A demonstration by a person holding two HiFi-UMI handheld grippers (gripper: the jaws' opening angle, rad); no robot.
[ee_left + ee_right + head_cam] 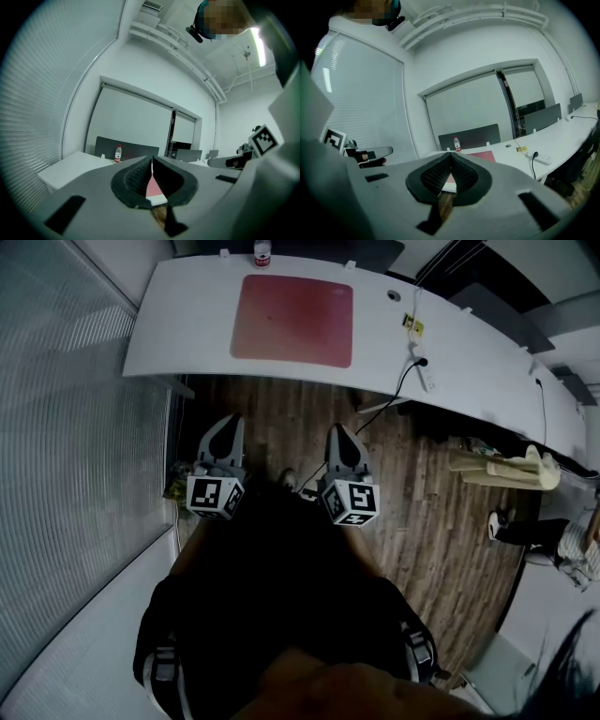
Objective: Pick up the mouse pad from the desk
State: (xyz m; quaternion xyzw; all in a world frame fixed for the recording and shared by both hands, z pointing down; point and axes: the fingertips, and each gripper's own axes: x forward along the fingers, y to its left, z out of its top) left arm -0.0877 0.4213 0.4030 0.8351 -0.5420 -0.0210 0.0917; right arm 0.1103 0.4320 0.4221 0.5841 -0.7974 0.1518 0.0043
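A red mouse pad (pixel 292 321) lies flat on the long white desk (pixel 187 324), ahead of me. My left gripper (pixel 228 420) and right gripper (pixel 339 430) hang side by side over the wooden floor, short of the desk's near edge, both shut with nothing between the jaws. In the left gripper view a sliver of the mouse pad (pixel 153 186) shows through the closed jaws of the left gripper (pixel 152 159). In the right gripper view the mouse pad (pixel 480 156) lies beyond the tips of the right gripper (pixel 451 155).
A small water bottle (pixel 262 253) stands at the desk's back edge behind the pad. A white power strip (pixel 421 365) with a black cable lies on the desk to the right. Window blinds (pixel 66 427) line the left side. A person's legs (pixel 534 532) show at the far right.
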